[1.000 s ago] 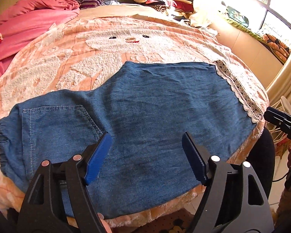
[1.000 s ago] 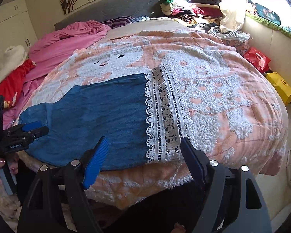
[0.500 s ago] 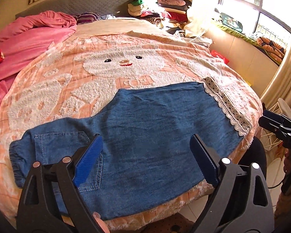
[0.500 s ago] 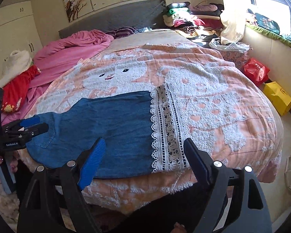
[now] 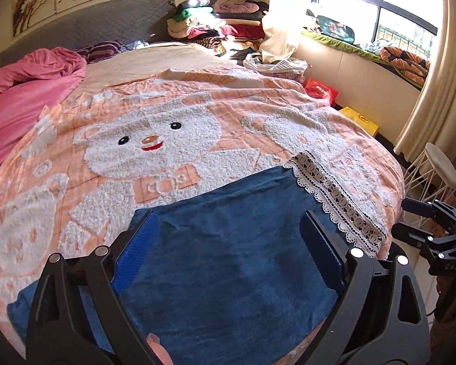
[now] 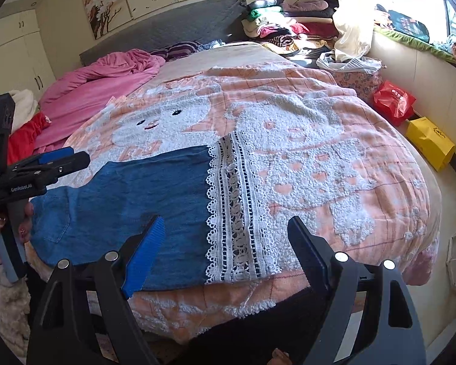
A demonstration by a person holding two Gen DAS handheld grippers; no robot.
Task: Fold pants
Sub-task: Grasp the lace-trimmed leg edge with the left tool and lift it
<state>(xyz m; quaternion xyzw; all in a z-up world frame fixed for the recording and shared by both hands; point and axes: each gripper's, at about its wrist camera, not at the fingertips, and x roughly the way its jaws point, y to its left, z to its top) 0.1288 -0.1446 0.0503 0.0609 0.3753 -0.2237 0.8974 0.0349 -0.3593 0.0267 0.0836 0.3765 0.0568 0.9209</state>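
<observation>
Both grippers, left (image 5: 228, 255) and right (image 6: 225, 252), jaws wide, empty; pants (image 6: 143, 194) overhang bed (image 6: 349, 158) edge; your tug risks sliding them off.

Open stretch of peach bear blanket (image 5: 173, 140) beyond the spread denim pants (image 5: 228, 261), bare up to the tan sheet near the headboard. Crumpled pink duvet (image 6: 106, 76) heaped along the left side. Stacked clothes (image 6: 276, 27) filling the far right corner. Beside the bed on the window side, red bag (image 6: 393, 100) and yellow bag (image 6: 430, 143) on the floor, white wire stool (image 5: 437, 173) close to the bed's corner. Left gripper (image 5: 228, 249) and right gripper (image 6: 225, 243) both spread wide, clear above the near edge.
</observation>
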